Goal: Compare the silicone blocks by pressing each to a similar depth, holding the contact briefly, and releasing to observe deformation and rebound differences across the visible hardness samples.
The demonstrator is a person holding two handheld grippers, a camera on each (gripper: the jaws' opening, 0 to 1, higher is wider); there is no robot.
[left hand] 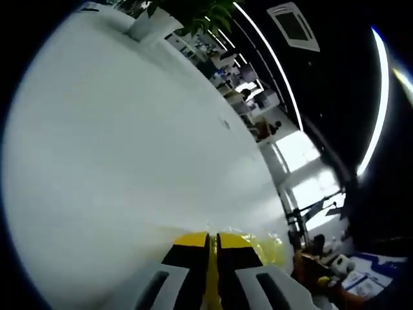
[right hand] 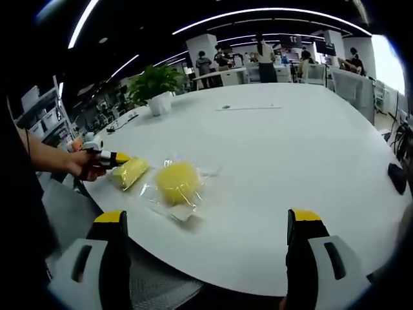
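Note:
Two yellow silicone blocks in clear wrap lie near the edge of a white table (right hand: 290, 155). The round block (right hand: 177, 183) sits just beyond my right gripper (right hand: 206, 217), which is open, its jaws wide apart and holding nothing. To its left lies the long block (right hand: 130, 173). A hand holds my left gripper (right hand: 111, 157) at that block's end. In the left gripper view the left gripper (left hand: 212, 241) has its jaws nearly together with a thin yellow strip of the long block (left hand: 266, 248) pinched between them.
A potted plant (right hand: 155, 87) in a white pot (left hand: 153, 24) stands at the table's far side. A dark object (right hand: 397, 177) lies at the right edge. People and desks (right hand: 264, 55) are behind the table. A forearm (right hand: 45, 158) reaches in from the left.

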